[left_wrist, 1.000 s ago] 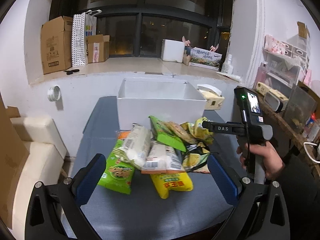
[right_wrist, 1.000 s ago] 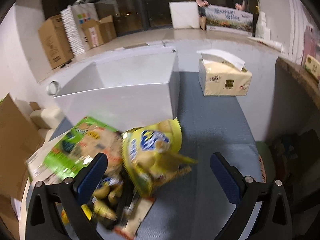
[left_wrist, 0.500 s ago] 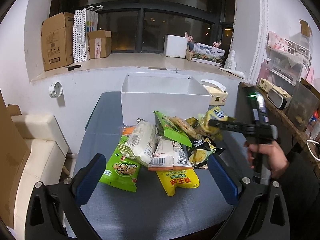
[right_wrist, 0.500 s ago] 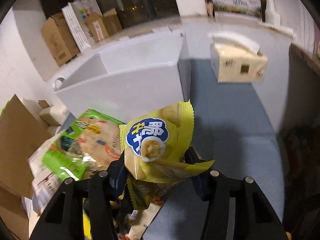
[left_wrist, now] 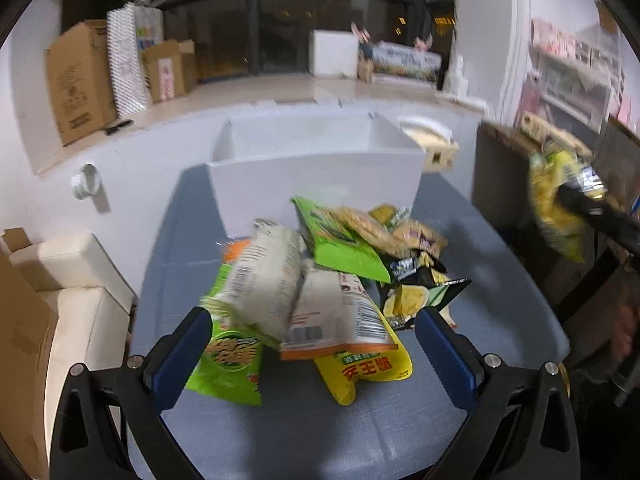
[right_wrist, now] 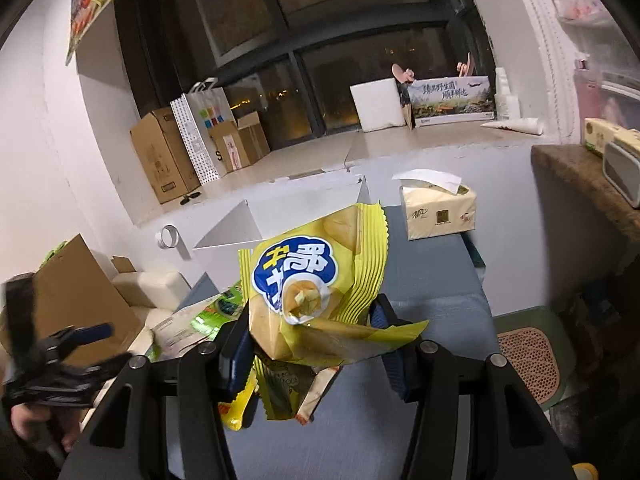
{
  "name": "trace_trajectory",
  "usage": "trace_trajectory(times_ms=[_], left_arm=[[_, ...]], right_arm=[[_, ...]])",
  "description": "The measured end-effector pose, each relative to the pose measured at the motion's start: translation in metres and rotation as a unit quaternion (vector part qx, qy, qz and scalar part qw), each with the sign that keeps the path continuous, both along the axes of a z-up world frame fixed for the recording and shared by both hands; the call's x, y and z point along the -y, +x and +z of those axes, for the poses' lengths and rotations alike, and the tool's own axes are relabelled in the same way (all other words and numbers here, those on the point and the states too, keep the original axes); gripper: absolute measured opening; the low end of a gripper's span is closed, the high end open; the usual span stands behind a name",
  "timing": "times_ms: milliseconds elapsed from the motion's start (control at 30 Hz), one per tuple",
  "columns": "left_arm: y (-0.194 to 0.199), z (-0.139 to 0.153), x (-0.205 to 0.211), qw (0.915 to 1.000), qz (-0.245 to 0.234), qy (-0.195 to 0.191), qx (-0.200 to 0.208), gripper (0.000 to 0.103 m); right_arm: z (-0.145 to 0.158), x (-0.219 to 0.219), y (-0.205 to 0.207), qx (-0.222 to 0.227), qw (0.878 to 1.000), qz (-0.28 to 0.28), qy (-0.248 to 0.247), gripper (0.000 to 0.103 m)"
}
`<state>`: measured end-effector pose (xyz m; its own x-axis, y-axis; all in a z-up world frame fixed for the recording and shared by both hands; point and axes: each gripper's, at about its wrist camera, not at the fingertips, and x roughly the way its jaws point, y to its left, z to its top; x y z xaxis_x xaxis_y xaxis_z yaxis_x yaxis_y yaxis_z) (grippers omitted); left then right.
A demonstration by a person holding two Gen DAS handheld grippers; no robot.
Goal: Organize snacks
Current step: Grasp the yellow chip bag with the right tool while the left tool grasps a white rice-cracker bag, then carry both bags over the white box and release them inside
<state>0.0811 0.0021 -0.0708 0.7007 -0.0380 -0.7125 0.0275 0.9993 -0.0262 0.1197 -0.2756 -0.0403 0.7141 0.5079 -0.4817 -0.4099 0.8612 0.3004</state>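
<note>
The yellow chip bag [right_wrist: 316, 292] is held between the closed jaws of the right gripper [right_wrist: 312, 344] above the table, and it is probably meant for the white box [left_wrist: 316, 176] at 12 o'clock, so a carry over its near wall is called for. The left gripper [left_wrist: 312, 344] is kept wide open over the snack pile [left_wrist: 320, 280], with nothing held. A tissue box [right_wrist: 438, 214] is seen at 1 o'clock beside the box, apparently out of the way.

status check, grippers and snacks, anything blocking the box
Right gripper shut on yellow chip bag, lifted off table. Left gripper open, over snack pile. White box behind pile, nothing blocking.
</note>
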Motion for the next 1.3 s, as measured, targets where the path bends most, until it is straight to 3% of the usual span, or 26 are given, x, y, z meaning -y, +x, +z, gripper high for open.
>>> trace_trajectory(times_ms=[167, 333, 400, 467, 533, 633, 867, 1067, 1300], left_arm=[[0.038, -0.021, 0.013, 0.9979, -0.039, -0.014, -0.050, 0.103], [0.069, -0.049, 0.019, 0.9944, -0.020, 0.013, -0.102, 0.102], [0.076, -0.062, 0.018, 0.9911, -0.028, -0.005, -0.130, 0.089], [0.079, -0.077, 0.017, 0.9889, -0.020, 0.007, -0.147, 0.067], [0.076, -0.087, 0.015, 0.9887, -0.019, 0.018, -0.148, 0.060], [0.063, -0.083, 0.010, 0.9902, -0.028, -0.014, -0.136, 0.055], [0.018, -0.048, 0.004, 0.9966, -0.023, -0.018, -0.078, 0.052], [-0.035, 0.001, -0.014, 0.9980, -0.036, -0.049, -0.017, 0.052], [-0.049, 0.046, -0.021, 0.9966, -0.035, -0.049, 0.056, 0.052]], right_arm=[[0.003, -0.003, -0.017, 0.012, 1.000, 0.010, -0.013, 0.059], [-0.001, -0.010, -0.021, 0.013, 0.999, 0.019, -0.026, 0.059], [-0.003, -0.012, -0.021, 0.011, 0.999, 0.019, -0.030, 0.059], [-0.005, -0.014, -0.022, 0.009, 0.999, 0.021, -0.030, 0.059], [-0.006, -0.016, -0.023, 0.011, 0.999, 0.023, -0.033, 0.059], [-0.006, -0.017, -0.025, 0.013, 0.999, 0.024, -0.036, 0.059], [-0.008, -0.026, -0.028, 0.014, 0.998, 0.034, -0.041, 0.059], [-0.006, -0.032, -0.033, 0.020, 0.998, 0.045, -0.046, 0.059], [-0.004, -0.045, -0.036, 0.026, 0.996, 0.062, -0.051, 0.059]])
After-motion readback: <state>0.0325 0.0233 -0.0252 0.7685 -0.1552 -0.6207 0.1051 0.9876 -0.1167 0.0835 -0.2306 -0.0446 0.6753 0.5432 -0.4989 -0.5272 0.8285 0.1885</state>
